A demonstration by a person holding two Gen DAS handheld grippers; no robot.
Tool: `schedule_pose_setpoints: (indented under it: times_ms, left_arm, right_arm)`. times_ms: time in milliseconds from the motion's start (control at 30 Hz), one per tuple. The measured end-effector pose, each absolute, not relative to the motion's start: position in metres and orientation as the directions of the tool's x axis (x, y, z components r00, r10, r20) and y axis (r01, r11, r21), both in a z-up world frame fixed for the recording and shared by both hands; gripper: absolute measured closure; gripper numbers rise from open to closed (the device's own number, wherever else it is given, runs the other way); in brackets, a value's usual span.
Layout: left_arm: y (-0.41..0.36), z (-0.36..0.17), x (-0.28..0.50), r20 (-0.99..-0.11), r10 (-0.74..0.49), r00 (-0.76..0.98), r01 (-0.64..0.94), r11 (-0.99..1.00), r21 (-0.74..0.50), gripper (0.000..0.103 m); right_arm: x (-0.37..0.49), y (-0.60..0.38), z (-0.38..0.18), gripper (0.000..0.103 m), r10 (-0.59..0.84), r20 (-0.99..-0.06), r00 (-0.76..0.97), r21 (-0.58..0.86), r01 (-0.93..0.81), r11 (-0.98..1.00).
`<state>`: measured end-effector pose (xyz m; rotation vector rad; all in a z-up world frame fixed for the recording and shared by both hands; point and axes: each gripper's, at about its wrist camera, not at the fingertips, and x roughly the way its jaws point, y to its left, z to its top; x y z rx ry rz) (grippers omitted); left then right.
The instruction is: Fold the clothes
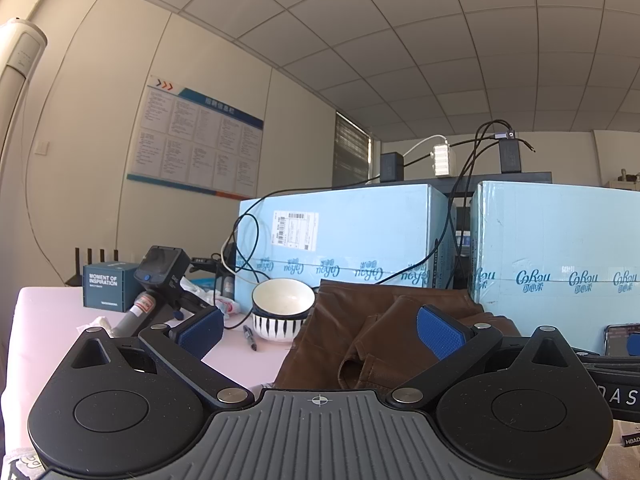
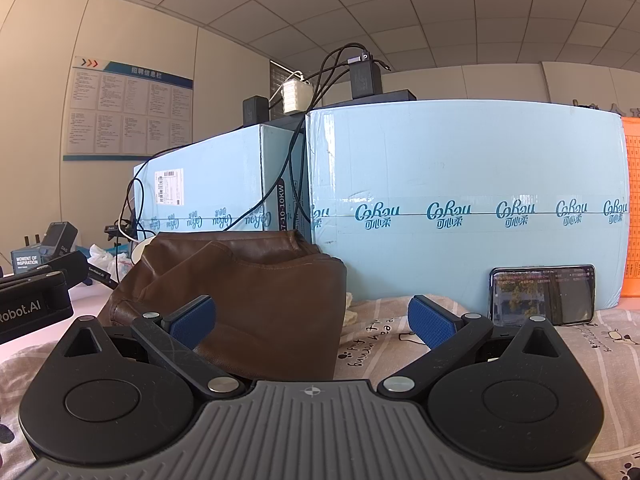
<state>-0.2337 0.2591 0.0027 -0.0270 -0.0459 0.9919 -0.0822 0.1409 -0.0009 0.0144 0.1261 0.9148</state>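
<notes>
A brown leather-like garment (image 1: 372,332) lies bunched on the table in front of the blue boxes; in the right wrist view it (image 2: 256,300) sits just ahead and left of centre. My left gripper (image 1: 320,330) is open and empty, its blue pads (image 1: 440,330) spread wide, just short of the garment's near edge. My right gripper (image 2: 312,320) is open and empty, its left pad (image 2: 192,320) level with the garment's near fold. The left gripper's body (image 2: 32,304) shows at the left of the right wrist view.
Two light blue cartons (image 2: 460,200) stand behind the garment, with cables and chargers (image 1: 444,156) on top. A striped bowl (image 1: 282,308), a pen (image 1: 250,336), a handheld device (image 1: 156,280) and a small box (image 1: 106,286) sit left. A phone (image 2: 542,296) leans against the right carton. A printed cloth (image 2: 400,340) covers the table.
</notes>
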Motion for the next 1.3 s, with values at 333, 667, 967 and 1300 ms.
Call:
schedule_pose_setpoints:
  times_ms: [333,667,967,1300]
  left_arm:
    - [0.2599,0.0024,-0.2335,0.026,0.837,0.546,-0.836,0.547,-0.044,0.000]
    - [0.2588,0.0017,-0.2342,0.022,0.837,0.547,-0.836,0.547,-0.043,0.000]
    - [0.2596,0.0017,-0.2329,0.014,0.835,0.550,-0.834,0.550,-0.041,0.000]
    - [0.2596,0.0016,-0.2324,0.017,0.835,0.549,-0.834,0.549,-0.041,0.000]
  right_arm:
    - [-0.0821,0.1412,-0.0009,0.000,0.791,-0.103,0.603,0.066,-0.789,0.611]
    - [-0.0821,0.1411,-0.0011,0.000,0.791,-0.104,0.602,0.068,-0.790,0.610]
    - [-0.0820,0.1408,-0.0012,0.000,0.791,-0.105,0.602,0.068,-0.790,0.610]
    - [-0.0819,0.1404,-0.0013,0.000,0.791,-0.106,0.602,0.069,-0.789,0.610]
